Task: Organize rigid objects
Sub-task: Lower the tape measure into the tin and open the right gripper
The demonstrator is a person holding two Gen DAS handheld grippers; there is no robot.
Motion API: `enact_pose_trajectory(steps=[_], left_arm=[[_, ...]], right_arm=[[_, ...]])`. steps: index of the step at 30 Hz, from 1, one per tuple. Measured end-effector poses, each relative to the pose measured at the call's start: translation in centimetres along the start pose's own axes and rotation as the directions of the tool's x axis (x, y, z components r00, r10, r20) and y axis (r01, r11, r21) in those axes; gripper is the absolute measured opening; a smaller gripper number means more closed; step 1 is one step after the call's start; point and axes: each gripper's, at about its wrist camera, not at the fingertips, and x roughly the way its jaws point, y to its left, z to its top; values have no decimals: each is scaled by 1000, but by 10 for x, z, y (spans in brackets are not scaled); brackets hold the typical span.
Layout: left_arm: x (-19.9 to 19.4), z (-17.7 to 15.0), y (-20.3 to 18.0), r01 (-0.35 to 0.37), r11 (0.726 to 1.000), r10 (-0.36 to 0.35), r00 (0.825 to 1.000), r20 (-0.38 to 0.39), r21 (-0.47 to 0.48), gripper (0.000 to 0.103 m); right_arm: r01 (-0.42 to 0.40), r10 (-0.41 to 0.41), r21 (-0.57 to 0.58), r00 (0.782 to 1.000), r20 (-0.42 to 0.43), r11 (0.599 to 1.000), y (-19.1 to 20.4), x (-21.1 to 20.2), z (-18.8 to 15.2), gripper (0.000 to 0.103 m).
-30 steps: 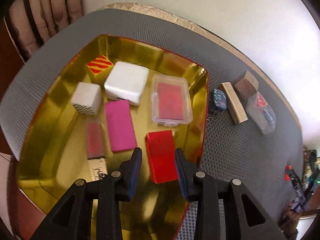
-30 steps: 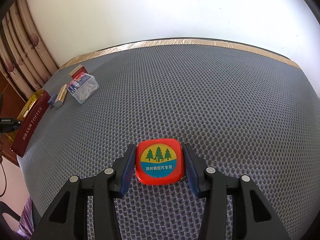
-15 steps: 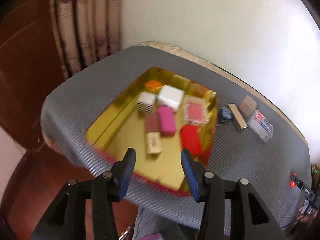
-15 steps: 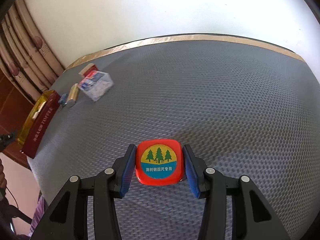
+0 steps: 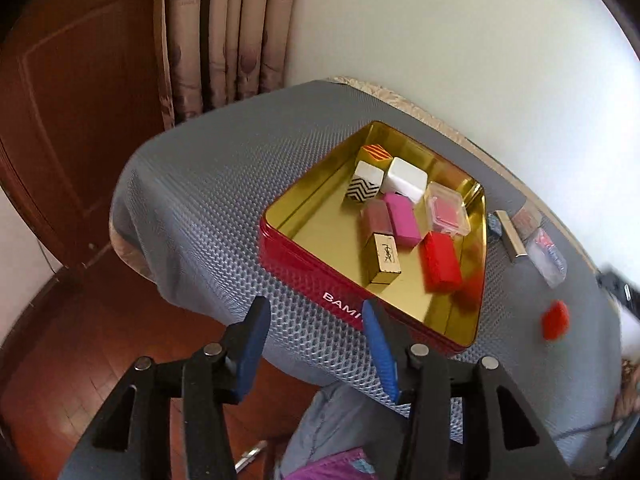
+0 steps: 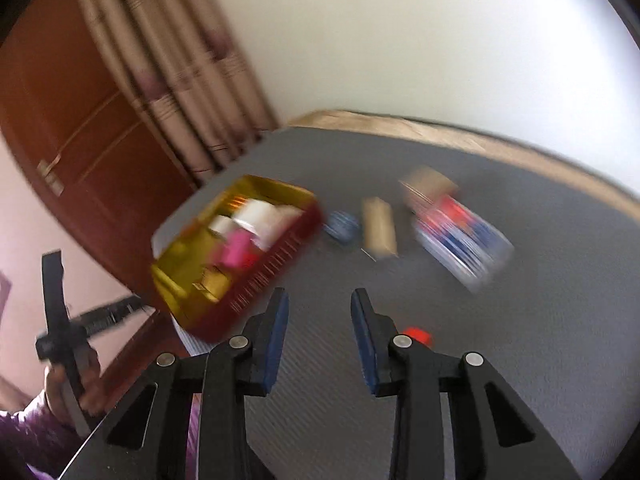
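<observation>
Roughly half done: tin (image 5: pixel 304 268) holds eight pieces; tape measure (image 5: pixel 555 319), blue piece (image 5: pixel 494 226), gold bar (image 5: pixel 510 236), brown box (image 5: pixel 526 220), clear box (image 5: pixel 546 258) loose on bench (image 5: pixel 200 200) beside it; left gripper (image 5: pixel 314 306) empty, jaws just opened partway; right gripper (image 6: pixel 319 296) pinched to its narrowest, empty.

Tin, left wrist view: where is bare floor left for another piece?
Bare floor runs along the tin's left wall, beside the zigzag box and gold box; a smaller patch lies in the near corner before the red box. The far right side is crowded.
</observation>
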Motion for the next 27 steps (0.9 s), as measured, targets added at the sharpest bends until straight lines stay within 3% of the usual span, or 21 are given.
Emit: enact_pose_trajectory(steps=[4, 7, 10, 12, 14, 15, 16, 20, 21, 23, 24, 27], left_arm=[[-4, 0, 6, 31, 1000, -31, 1000, -5, -7, 49], [-9, 1, 9, 82, 996, -82, 997, 9, -36, 50], [-3, -2, 7, 115, 992, -117, 992, -41, -48, 51], [1, -5, 4, 140, 989, -143, 987, -72, -47, 51], [3, -7, 0, 139, 990, -142, 985, -93, -37, 51], [4, -7, -1, 138, 990, -141, 985, -100, -33, 51], [5, -8, -2, 139, 990, -141, 984, -107, -29, 51], [10, -8, 4, 150, 987, -156, 980, -126, -57, 51], [12, -8, 6, 156, 985, -165, 977, -138, -72, 51], [17, -9, 9, 164, 982, -177, 972, -155, -96, 51], [19, -9, 11, 170, 979, -187, 969, -164, -112, 51], [20, -9, 15, 184, 972, -207, 964, -168, -143, 51]], right_arm=[[37, -37, -85, 999, -1, 996, 21, 3, 13, 31], [201, -213, -154, 975, -64, 968, 11, 4, -15, 36], [207, -205, -4, 964, -167, 978, -23, 14, -33, 36], [201, -187, 65, 967, -171, 977, -31, 21, -37, 38], [225, -208, 95, 965, -158, 970, -25, 29, -34, 53], [227, -208, 111, 964, -163, 967, -23, 34, -33, 65], [229, -208, 120, 964, -165, 966, -19, 40, -32, 70], [327, -314, 44, 931, -187, 944, -11, 70, -29, 70], [332, -315, 51, 925, -213, 942, -13, 78, -29, 66], [349, -326, 58, 914, -243, 935, -20, 88, -34, 46], [354, -331, 52, 910, -249, 934, -22, 90, -36, 45], [308, -284, 73, 930, -234, 949, -24, 82, -34, 45]])
